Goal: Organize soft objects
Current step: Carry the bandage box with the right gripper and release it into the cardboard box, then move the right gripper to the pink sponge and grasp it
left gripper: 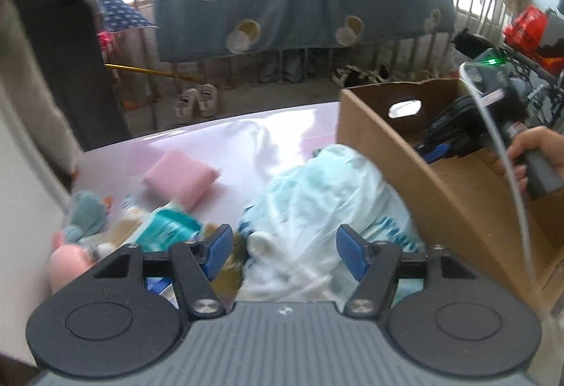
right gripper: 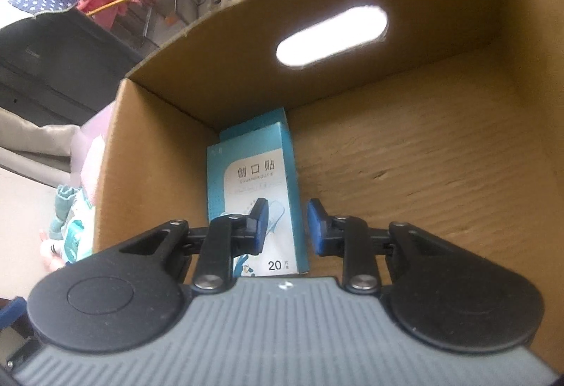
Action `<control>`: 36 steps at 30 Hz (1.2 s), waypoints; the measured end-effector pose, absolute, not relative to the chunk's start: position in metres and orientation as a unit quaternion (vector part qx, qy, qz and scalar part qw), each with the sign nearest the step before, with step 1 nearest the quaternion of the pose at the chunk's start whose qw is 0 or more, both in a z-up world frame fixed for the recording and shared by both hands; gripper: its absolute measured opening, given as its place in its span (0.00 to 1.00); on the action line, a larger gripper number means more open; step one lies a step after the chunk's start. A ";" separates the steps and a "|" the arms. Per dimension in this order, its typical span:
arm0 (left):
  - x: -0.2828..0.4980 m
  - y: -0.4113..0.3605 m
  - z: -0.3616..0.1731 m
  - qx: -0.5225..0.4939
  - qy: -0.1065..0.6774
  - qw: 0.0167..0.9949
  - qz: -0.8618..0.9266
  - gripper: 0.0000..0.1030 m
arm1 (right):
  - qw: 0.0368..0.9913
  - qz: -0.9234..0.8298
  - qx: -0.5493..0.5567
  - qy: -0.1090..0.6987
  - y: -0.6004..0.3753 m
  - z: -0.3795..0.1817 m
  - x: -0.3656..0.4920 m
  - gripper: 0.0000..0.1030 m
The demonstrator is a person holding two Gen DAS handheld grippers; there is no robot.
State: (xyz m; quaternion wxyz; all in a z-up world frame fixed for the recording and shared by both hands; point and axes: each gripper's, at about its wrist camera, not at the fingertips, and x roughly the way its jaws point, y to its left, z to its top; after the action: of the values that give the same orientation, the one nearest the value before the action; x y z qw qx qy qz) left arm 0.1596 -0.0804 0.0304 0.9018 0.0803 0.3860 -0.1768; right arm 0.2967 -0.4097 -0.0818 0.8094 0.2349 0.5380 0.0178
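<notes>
Your left gripper point(left gripper: 283, 252) is spread above the plastic bag point(left gripper: 317, 195) on the table point(left gripper: 225, 142). Your right gripper point(right gripper: 284, 225), narrowly parted, grips nothing; the blue carton point(right gripper: 255, 174) lies at twelve o'clock inside the cardboard box point(right gripper: 423, 157).

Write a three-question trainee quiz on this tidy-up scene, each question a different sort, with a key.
1. True or false: the cardboard box holds a blue plaster packet.
2. Which item lies directly ahead of the left gripper? A. pink sponge B. clear plastic bag C. shoes
3. Fill in: the jaws of the right gripper are ____ and hold nothing.

Key: 1 true; 2 B; 3 open
</notes>
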 end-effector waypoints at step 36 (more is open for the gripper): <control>0.414 0.036 -0.085 -0.186 0.568 0.802 -0.018 0.62 | 0.762 0.188 0.204 0.585 -0.126 -0.103 0.490 0.44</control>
State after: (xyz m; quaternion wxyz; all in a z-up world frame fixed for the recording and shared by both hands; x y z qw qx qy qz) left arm 0.4142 0.0358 -0.0847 0.8020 -0.1855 0.5675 -0.0179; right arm 0.4897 -0.1257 -0.1029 0.7617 0.2044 0.5854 0.1879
